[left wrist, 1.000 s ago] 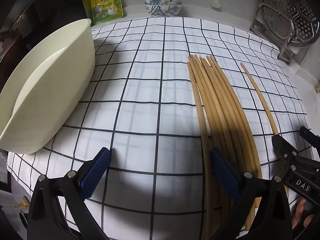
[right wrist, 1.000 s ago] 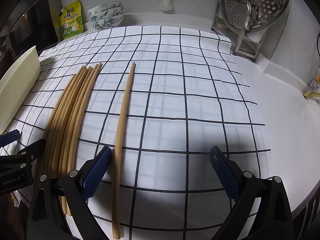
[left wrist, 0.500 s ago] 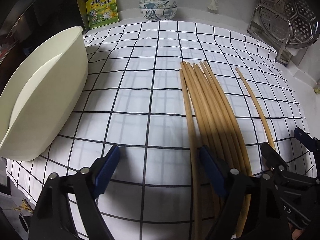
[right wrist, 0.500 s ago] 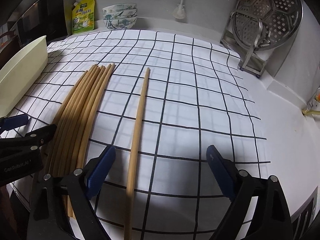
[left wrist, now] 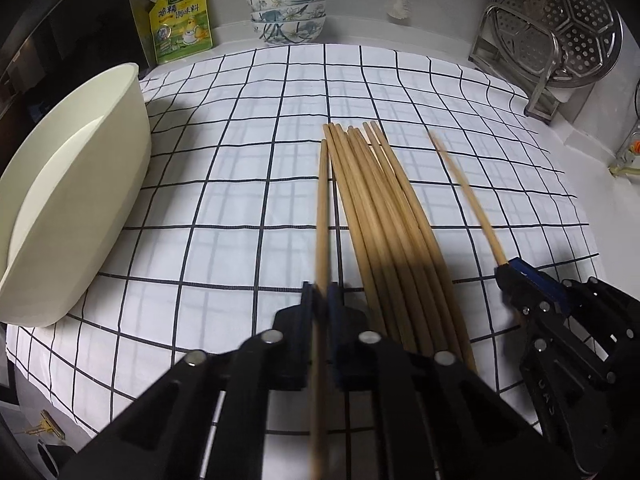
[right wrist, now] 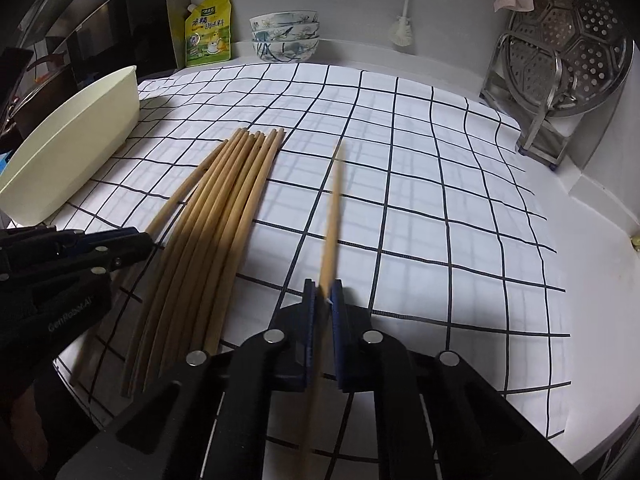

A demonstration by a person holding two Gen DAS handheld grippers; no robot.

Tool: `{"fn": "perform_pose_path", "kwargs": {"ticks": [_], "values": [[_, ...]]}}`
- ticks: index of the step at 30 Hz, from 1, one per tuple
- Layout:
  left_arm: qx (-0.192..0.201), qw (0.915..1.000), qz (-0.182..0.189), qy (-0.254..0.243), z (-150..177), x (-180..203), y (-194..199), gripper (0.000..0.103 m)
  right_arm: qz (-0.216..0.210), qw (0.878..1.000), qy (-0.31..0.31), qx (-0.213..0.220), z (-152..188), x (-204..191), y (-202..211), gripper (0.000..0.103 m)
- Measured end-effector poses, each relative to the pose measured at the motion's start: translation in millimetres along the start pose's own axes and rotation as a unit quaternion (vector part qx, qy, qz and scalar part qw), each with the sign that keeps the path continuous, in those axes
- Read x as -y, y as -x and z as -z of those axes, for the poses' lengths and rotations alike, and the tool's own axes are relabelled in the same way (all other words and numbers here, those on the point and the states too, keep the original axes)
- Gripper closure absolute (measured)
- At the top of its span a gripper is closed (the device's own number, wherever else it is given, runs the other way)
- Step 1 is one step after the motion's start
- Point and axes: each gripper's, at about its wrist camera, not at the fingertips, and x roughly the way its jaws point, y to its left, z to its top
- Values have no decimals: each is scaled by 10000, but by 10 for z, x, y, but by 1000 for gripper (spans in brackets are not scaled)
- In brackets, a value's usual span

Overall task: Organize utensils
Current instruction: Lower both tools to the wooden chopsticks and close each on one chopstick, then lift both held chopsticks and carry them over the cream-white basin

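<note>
left tongs (left wrist: 320, 300) and right tongs (right wrist: 323, 294) each pinch one chopstick; lift level, clear of the bundle (left wrist: 384, 216)

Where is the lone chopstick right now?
The lone chopstick is clamped in the right gripper, right of the chopstick bundle on the checked cloth.

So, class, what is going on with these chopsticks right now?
Each gripper has closed on one chopstick. The left gripper pinches the leftmost chopstick beside the bundle of chopsticks lying on the checked cloth. The right gripper holds the separate chopstick. The cream tub sits at the left.
</note>
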Motion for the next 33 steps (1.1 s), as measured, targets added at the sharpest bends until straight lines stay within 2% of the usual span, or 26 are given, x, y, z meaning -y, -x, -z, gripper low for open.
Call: {"fn": "perform_pose_path", "kwargs": {"ticks": [9,17,23,26,33], "values": [[-164,9991,402,23,-10,-79,74,95,-134,9987,-471,151,-30,132,81,96],[148,9972,731,-24,-173,-220,416,95,-271,9960,-782,330,-184,5,285,96],[668,9942,790,286,-353,-659,841,95,-459,9937,-779,657,-491,-269,521,96],[869,9924,784,375,-458,-950,1032,95,-734,9916,-733,769,-765,-511,597,96],[1281,9889,285,690,-609,-1809,1390,95,-1360,9847,-357,1031,-1367,-1266,629,96]]}}
